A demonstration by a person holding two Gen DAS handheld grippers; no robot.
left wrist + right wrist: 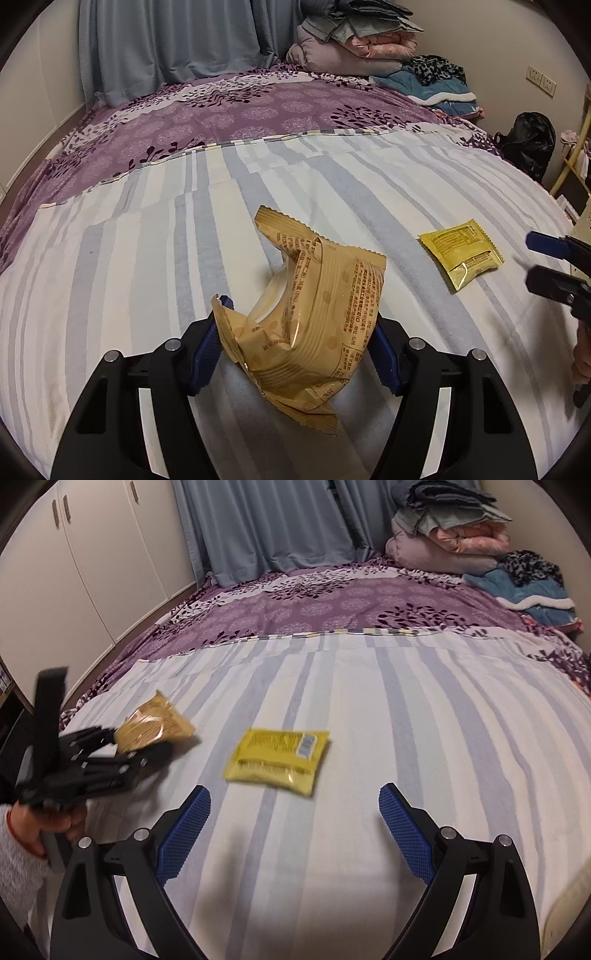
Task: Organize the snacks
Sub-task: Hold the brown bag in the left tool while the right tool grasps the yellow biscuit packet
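On the left, our left tongs (295,347) pinch the crumpled tan snack packet (314,314) just above the striped bed (369,177). To the right, the yellow snack packet (277,760) lies untouched ahead of our right tongs (295,812), which gape empty. We judge the sorting barely begun, with no gathering spot visible.

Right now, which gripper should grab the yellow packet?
Probably the right gripper: open, empty, with the yellow packet just ahead of it. The left gripper is already closed on the tan snack bag.
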